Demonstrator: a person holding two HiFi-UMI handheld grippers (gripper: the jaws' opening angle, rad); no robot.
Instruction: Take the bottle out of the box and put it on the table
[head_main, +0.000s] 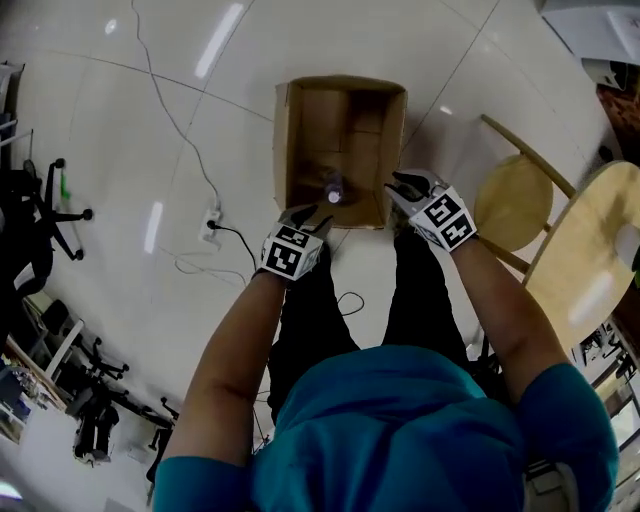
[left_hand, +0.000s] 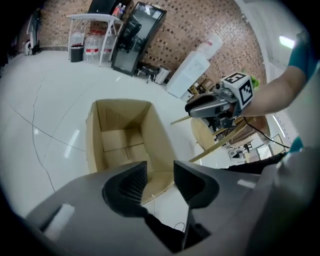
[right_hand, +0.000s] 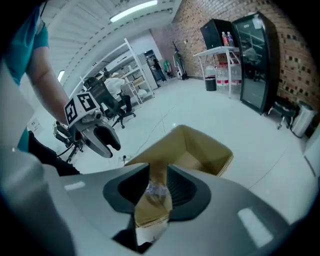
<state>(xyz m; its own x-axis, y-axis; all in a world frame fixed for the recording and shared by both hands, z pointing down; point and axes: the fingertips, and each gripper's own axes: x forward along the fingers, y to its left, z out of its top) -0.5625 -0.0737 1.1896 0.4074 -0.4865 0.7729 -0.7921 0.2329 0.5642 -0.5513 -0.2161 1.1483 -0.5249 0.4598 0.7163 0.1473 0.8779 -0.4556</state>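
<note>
An open cardboard box (head_main: 300, 130) stands on the white floor in front of me. Inside it, near the front wall, a clear bottle (head_main: 334, 188) stands upright, its top showing. My left gripper (head_main: 305, 215) hangs at the box's near left corner, jaws apart with nothing between them (left_hand: 160, 175). My right gripper (head_main: 405, 185) is over the near right rim, open as well. In the right gripper view the bottle (right_hand: 156, 190) shows through the gap of the gripper (right_hand: 157, 175), lower down in the box (right_hand: 200, 150), apart from the pads.
A round wooden table (head_main: 590, 260) and a wooden stool (head_main: 515, 200) stand to the right of the box. A power strip (head_main: 210, 228) with cables lies on the floor to the left. Office chairs (head_main: 40, 210) stand at the far left. The person's legs are right behind the box.
</note>
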